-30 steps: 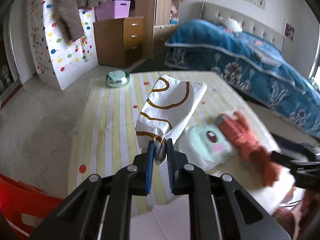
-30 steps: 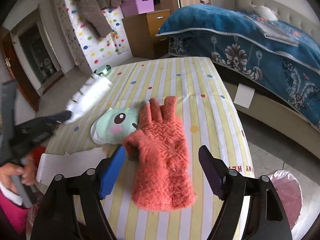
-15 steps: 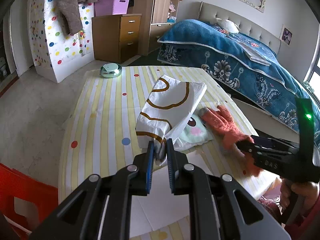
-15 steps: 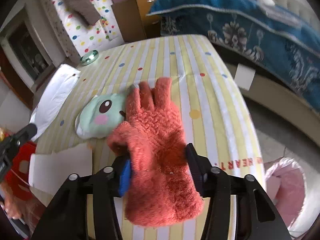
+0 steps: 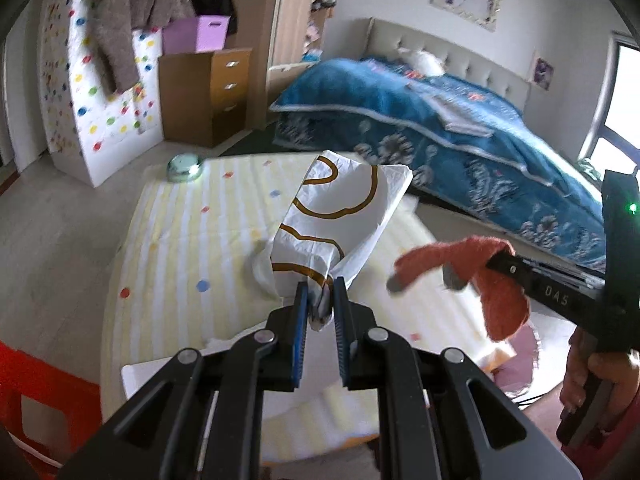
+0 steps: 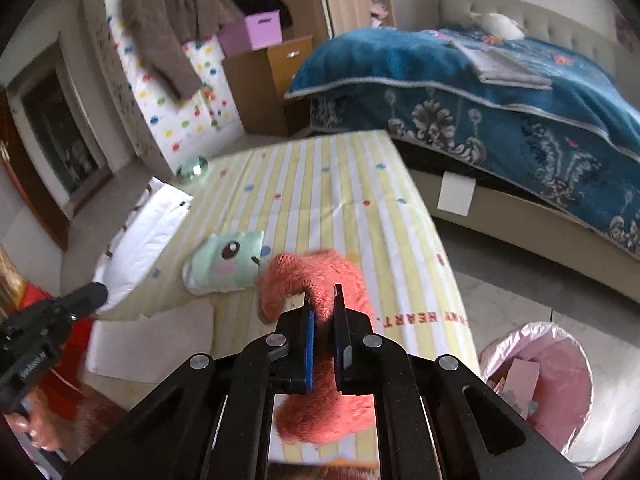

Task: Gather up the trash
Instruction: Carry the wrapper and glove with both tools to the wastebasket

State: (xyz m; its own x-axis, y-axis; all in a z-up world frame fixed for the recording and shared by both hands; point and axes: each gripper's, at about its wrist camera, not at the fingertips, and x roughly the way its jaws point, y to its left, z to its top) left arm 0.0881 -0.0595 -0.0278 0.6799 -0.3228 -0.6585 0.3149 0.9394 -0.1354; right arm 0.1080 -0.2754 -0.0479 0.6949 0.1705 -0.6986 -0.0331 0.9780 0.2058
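- Left gripper (image 5: 320, 304) — clamped on the gathered edge of a white plastic bag with brown curved lines (image 5: 344, 216), which hangs open above the surface (image 5: 192, 240), a table under a yellow-and-white striped cloth with coloured dots.
- Right gripper (image 6: 323, 312) — jaws closing, pads already pinching the middle of a fuzzy coral-orange knitted glove (image 6: 316, 276); the glove is off the cloth and droops on both sides of the jaws.
- Mint-green plush pad with a cartoon eye and pink cheek (image 6: 224, 260) — lying on the cloth just beside the lifted glove, untouched.
- White sheet of paper (image 6: 152, 340) — flat at the near edge of the surface.
- Pink plastic-lined bin (image 6: 540, 380) — on the floor off the near right corner, holding some scraps.
- Small round silvery-green tin (image 5: 184, 166) — at the far corner, well apart from everything else.
- Risks, as I judge them: the glove is pinched on little pile and could slide out; the bag mouth looks narrow and limp, so the glove could catch its rim or miss.
- Writing: "HEART", printed in red on the cloth, reads upside down in the right wrist view; "DAS" shows on the right gripper's arm in the left wrist view.
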